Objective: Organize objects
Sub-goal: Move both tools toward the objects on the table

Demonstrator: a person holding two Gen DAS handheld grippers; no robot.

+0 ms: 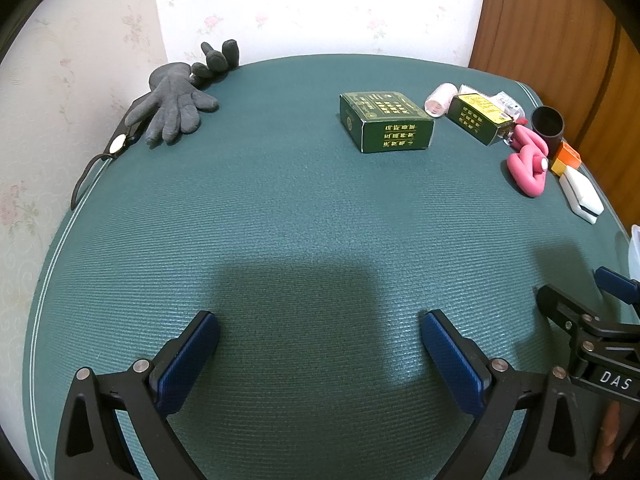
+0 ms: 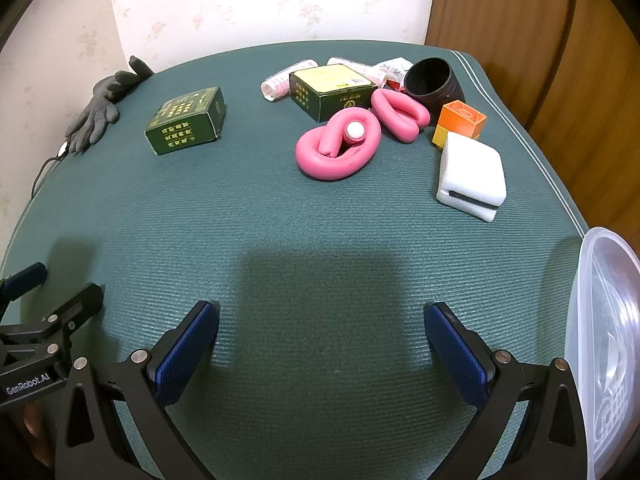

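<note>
Both grippers hang wide open over the near part of a green mat, nothing between their blue pads: my left gripper (image 1: 320, 322) and my right gripper (image 2: 322, 314). Far ahead lie a dark green box (image 1: 386, 122) (image 2: 186, 120), a second green box with a yellow top (image 1: 478, 118) (image 2: 332, 88), two pink foam loops (image 2: 338, 146) (image 1: 528, 170), a black cup on its side (image 2: 434, 80) (image 1: 548, 124), an orange and yellow block (image 2: 460, 122) (image 1: 566, 156), a white case (image 2: 470, 174) (image 1: 580, 194) and a pink-white roll (image 1: 440, 98) (image 2: 276, 84).
Grey gloves (image 1: 176, 98) (image 2: 100, 108) and a small device on a black cord (image 1: 116, 146) lie at the mat's far left edge. A clear plastic container (image 2: 608, 340) stands at the right edge. Floral wallpaper and a wooden panel (image 1: 552, 32) rise behind the table.
</note>
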